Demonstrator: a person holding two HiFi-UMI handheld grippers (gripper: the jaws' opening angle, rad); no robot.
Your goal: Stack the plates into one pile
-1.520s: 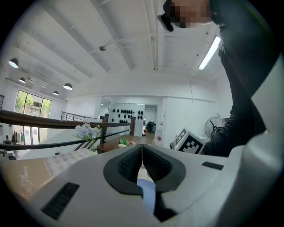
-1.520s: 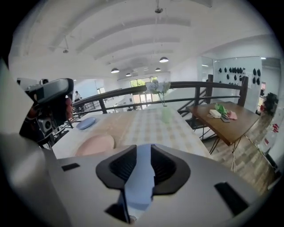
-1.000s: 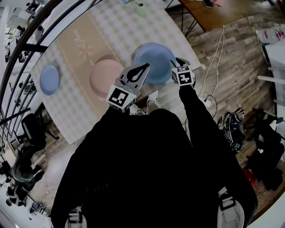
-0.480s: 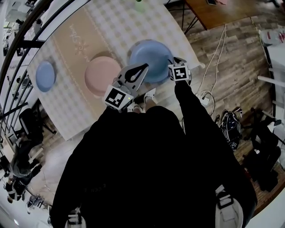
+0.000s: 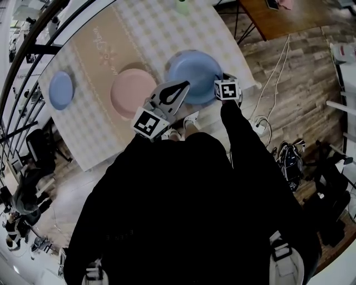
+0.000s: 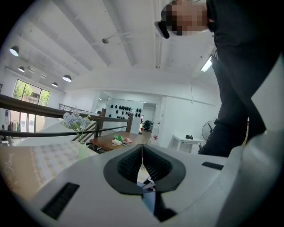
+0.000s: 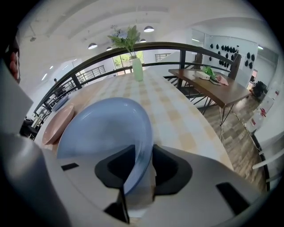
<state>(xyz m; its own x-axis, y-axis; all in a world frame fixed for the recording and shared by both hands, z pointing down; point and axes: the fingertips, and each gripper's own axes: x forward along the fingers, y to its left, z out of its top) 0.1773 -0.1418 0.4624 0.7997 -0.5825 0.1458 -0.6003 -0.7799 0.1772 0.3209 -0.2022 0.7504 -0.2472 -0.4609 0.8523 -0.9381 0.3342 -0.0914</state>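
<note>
A large blue plate [image 5: 192,75] lies on the checked table [image 5: 156,28] near its front edge. A pink plate [image 5: 132,93] sits to its left, and a small blue plate [image 5: 60,89] lies at the far left. My right gripper [image 5: 226,78] is at the large plate's right rim. In the right gripper view the blue plate's [image 7: 104,133] rim runs between the jaws of the right gripper [image 7: 144,150], which are closing, with a dark gap still at one pad. My left gripper [image 5: 179,86] hovers by the plate's near-left edge. It [image 6: 142,148] is shut and empty.
A green vase of flowers [image 7: 137,68] stands at the table's far end. A wooden side table [image 5: 278,16] is behind on the right. White cables [image 5: 267,111] and dark bags [image 5: 292,158] lie on the plank floor to the right. A railing runs along the left.
Both grippers have stayed at the large blue plate's near edge. The head view has only shifted slightly, and no plate has moved.
</note>
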